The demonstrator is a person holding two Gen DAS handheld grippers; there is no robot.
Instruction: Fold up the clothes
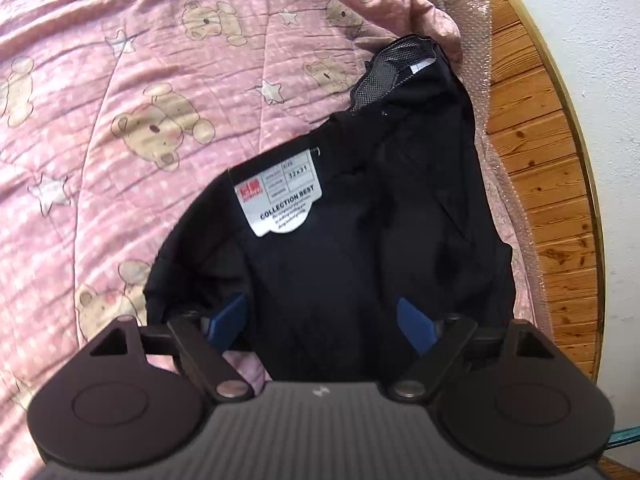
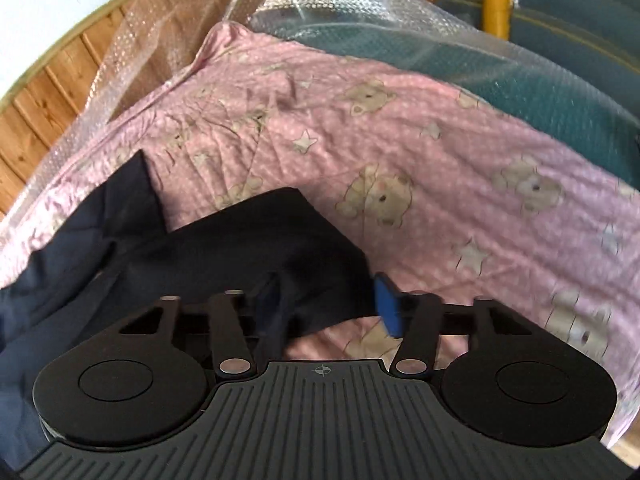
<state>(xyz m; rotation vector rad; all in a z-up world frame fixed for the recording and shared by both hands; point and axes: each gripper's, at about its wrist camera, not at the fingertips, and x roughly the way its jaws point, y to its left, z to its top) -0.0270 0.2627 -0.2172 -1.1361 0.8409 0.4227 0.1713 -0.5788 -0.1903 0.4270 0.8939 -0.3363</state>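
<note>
Black trousers (image 1: 360,240) lie on a pink teddy-bear quilt (image 1: 120,120), waistband up, with a white size label (image 1: 280,196) and a mesh pocket lining (image 1: 388,68) showing. My left gripper (image 1: 323,320) hovers over the waist part with its jaws wide apart; the blue pads (image 1: 230,320) do not press the cloth. In the right wrist view a trouser leg end (image 2: 280,240) rests between the fingers of my right gripper (image 2: 326,304). Its jaws stand apart, the right blue pad (image 2: 386,308) beside the cloth edge, the left pad half hidden by a fold.
The quilt (image 2: 400,160) covers a bed wrapped in bubble wrap (image 2: 340,0). A wooden panel (image 1: 532,160) and a white wall run along the bed's edge beside the trousers. A green surface (image 2: 560,92) and a yellow cylinder (image 2: 496,12) are at the far side.
</note>
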